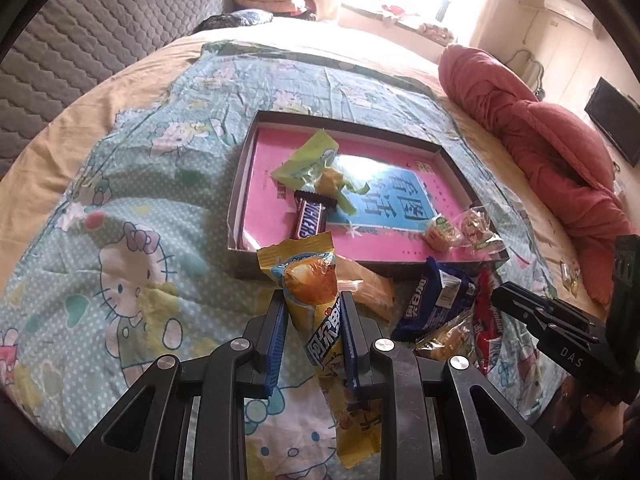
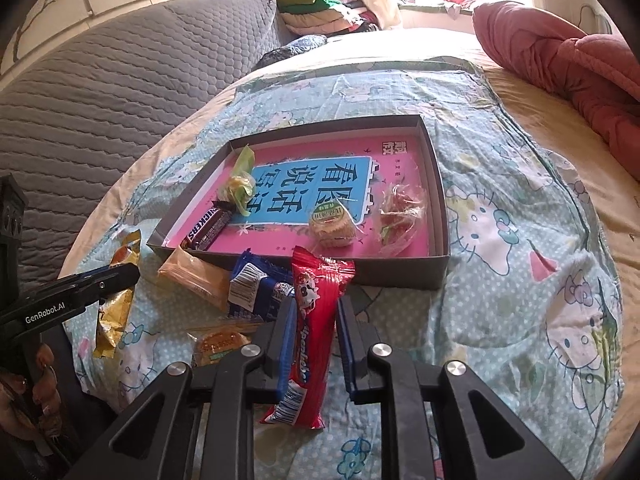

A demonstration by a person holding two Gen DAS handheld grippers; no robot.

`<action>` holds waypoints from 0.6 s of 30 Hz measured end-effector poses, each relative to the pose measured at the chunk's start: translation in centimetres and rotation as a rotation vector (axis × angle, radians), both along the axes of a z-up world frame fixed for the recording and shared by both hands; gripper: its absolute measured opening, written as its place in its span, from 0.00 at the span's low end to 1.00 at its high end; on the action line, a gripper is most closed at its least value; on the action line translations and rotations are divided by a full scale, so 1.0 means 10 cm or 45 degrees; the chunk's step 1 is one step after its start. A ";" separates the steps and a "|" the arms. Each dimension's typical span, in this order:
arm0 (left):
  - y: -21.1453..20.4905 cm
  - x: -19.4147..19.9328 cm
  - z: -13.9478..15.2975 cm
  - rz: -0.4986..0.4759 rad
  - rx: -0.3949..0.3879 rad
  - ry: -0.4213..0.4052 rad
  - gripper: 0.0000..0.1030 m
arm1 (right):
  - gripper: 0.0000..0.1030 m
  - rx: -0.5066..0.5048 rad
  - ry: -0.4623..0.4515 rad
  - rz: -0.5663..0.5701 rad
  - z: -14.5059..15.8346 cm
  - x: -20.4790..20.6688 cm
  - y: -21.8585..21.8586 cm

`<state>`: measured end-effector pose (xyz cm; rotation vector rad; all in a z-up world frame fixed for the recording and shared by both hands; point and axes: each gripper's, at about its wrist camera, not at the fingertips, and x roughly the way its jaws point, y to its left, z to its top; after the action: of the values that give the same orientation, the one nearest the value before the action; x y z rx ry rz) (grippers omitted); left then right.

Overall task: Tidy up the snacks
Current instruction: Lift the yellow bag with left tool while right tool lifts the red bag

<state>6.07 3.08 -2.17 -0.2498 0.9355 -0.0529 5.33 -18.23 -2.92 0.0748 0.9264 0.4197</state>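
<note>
My left gripper (image 1: 312, 312) is shut on a yellow snack packet (image 1: 308, 280), which stands up between the blue pads just in front of the shallow box (image 1: 240, 200). My right gripper (image 2: 316, 320) is shut on a red candy packet (image 2: 316, 300), held upright before the box's (image 2: 400, 276) near wall. Inside the box lie a Snickers bar (image 2: 208, 226), a green packet (image 2: 242, 184), a round cookie (image 2: 332, 222) and a clear-wrapped snack (image 2: 400, 216). A blue packet (image 2: 256, 284), an orange packet (image 2: 196, 276) and a wrapped biscuit (image 2: 218, 344) lie on the cloth between the grippers.
Everything sits on a cartoon-cat cloth (image 2: 520, 240) spread over a bed. A pink-red blanket (image 2: 580, 64) is bunched at the right, a grey quilted cushion (image 2: 100, 80) rises at the left, and folded clothes (image 2: 320, 8) are stacked behind. A person's hand (image 2: 36, 380) grips the left tool.
</note>
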 end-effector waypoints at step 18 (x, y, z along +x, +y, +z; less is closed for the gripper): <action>0.00 -0.01 0.06 -0.002 -0.018 -0.023 0.25 | 0.20 0.105 0.210 -0.084 -0.24 0.06 -0.18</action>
<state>5.94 3.09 -1.59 -0.2609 0.9179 -0.0631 5.94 -20.00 -5.36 0.2172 1.0658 0.3951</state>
